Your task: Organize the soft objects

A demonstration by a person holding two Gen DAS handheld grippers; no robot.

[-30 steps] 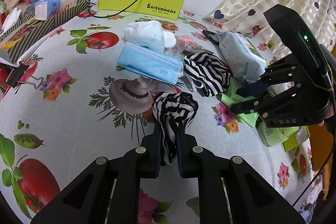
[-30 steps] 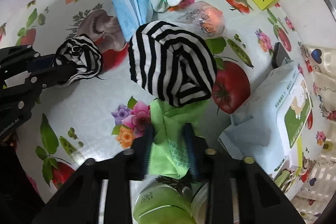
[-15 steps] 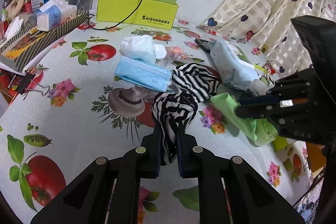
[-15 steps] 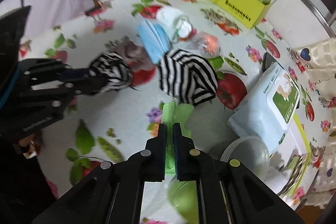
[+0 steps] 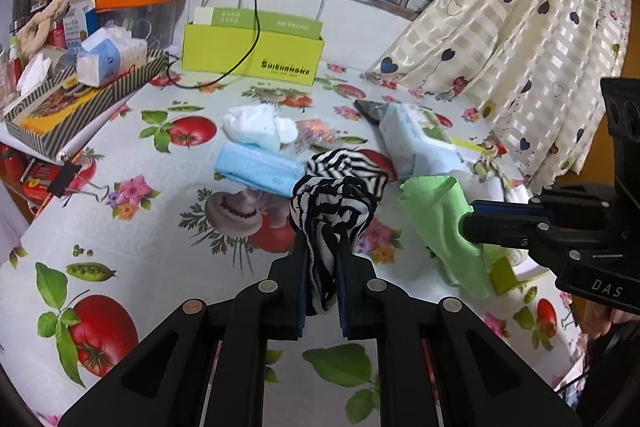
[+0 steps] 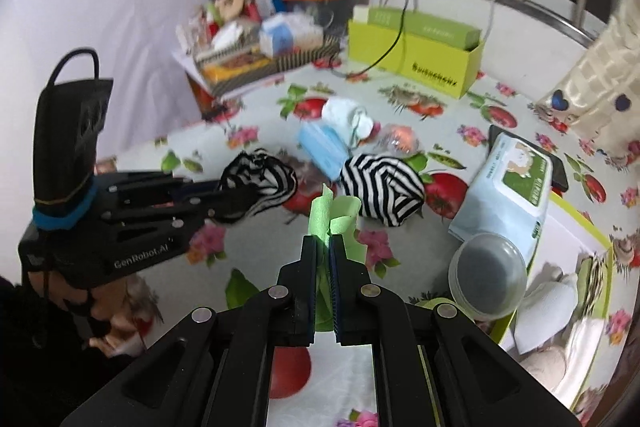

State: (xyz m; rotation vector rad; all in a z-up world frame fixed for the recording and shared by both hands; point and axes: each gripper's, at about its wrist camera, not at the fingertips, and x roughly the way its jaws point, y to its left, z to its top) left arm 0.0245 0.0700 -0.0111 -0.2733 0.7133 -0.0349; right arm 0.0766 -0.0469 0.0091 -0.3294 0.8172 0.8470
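Left tool: the left tool [image 5: 322, 267] is clamped on a black-and-white striped cloth [image 5: 332, 203], bunched above the jaws and lifted clear of the bench [image 5: 132, 263].
Right tool: the right tool [image 6: 323, 263] is closed tight on a green cloth [image 6: 334, 215]; the fabric pokes up between the jaws and hangs loose below, off the bench.
Step in hand: by my read, both soft pieces are being carried off to wherever they get sorted; no destination shows clearly in either view.
Doing it well: keep both grips firm, the cloths are limp and thin; hold the two tools apart so the dangling green tail does not catch the striped bundle; carry high enough to clear the clutter below.
Watch out: a round lidded container [image 6: 486, 275] and a wet-wipe pack [image 6: 512, 183] sit just beside the right tool's path; a trailing edge could drag on them.
Striped cloths: two — one held, one second striped bundle [image 6: 380, 185] lying on the bench near the middle.
Green cloths: one, held.
Blue face mask [image 5: 258, 173]: one, flat on the bench.
White rolled cloth [image 5: 256, 123]: one, just behind the mask.
Yellow-green box [image 5: 252, 55]: one, at the far edge with a black cable over it.
Tools: two, both loaded.
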